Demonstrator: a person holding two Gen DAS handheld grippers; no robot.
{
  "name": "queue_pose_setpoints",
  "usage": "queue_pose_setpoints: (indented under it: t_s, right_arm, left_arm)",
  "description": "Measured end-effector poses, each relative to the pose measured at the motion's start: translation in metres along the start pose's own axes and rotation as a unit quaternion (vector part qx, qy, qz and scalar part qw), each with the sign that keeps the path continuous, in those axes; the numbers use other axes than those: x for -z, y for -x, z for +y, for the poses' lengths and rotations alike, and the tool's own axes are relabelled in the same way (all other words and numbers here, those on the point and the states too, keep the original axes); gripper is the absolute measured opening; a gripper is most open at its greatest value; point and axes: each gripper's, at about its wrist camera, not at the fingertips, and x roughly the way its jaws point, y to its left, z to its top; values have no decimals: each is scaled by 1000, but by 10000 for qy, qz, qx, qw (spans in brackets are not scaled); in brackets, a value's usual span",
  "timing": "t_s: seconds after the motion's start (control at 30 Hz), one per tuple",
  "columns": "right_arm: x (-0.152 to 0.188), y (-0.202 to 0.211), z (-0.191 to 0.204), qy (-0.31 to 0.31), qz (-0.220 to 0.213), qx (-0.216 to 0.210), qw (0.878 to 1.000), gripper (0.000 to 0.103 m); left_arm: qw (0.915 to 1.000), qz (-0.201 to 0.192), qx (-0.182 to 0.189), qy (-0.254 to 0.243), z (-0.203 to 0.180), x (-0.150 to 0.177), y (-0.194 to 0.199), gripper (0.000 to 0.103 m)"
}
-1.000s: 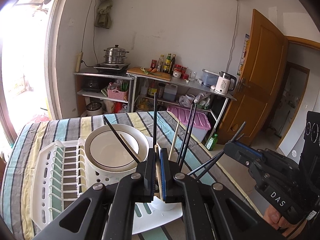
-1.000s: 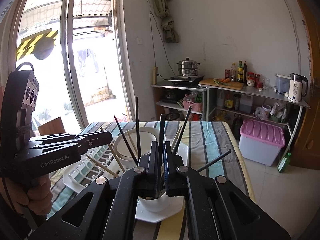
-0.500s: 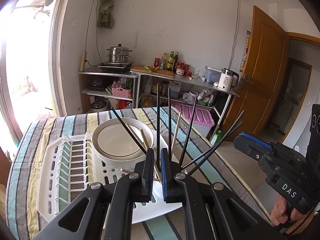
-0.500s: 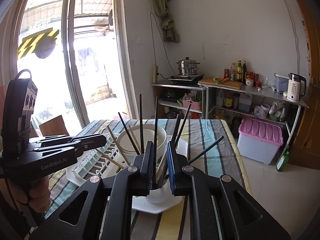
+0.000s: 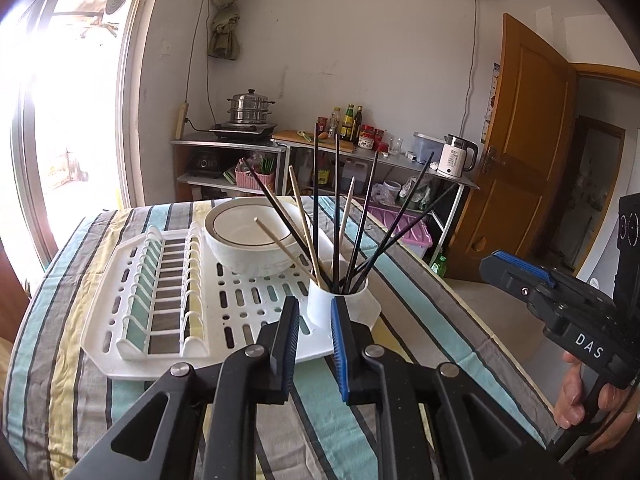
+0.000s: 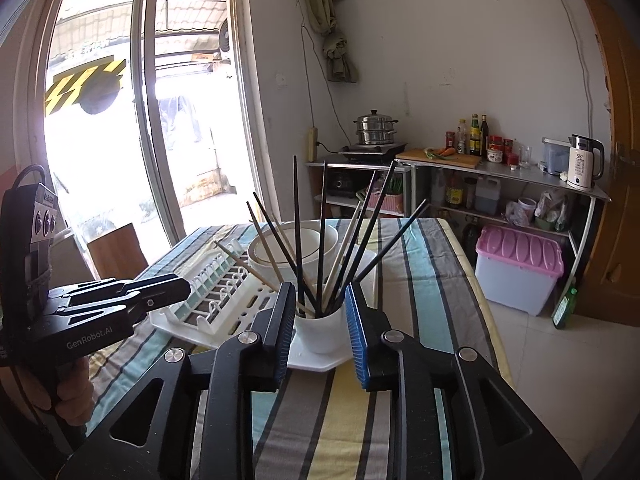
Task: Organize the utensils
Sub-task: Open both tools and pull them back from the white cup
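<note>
At the bottom centre of the left wrist view, the left gripper [image 5: 314, 340] is seen with its jaws spread apart and nothing held between them. The right gripper [image 6: 320, 328] is shown likewise at the bottom centre of the right wrist view, jaws parted and empty, with the white utensil cup [image 6: 320, 330] framed in the gap but not touched by either finger.

The cup is seated at the near right corner of the white drying rack [image 5: 132, 320], just above the left gripper's fingers in that view. A bundle of chopsticks [image 5: 336, 216] is held upright in it, black ones and pale wooden ones fanned outward at differing tilts.

A white bowl [image 5: 252, 240] is placed on the rack behind the cup, in the middle of the frame; whether anything lies in it cannot be told. The rack is set on a striped tablecloth [image 5: 420, 320]. A pink-lidded storage bin [image 6: 520, 268] is seen on the floor at the right of the right wrist view.
</note>
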Motion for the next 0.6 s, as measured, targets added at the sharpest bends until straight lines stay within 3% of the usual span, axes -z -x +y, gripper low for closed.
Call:
queue_pose_setpoints:
  t_s: [0.37, 0.6]
  right_arm:
    - [54, 32, 25, 208, 281, 25, 9994, 27]
    - [72, 56, 38, 243, 198, 56, 9995, 27]
  left_arm:
    - [9994, 32, -334, 25, -8, 62, 34, 16]
    - [9985, -79, -538, 113, -10, 88, 65, 16]
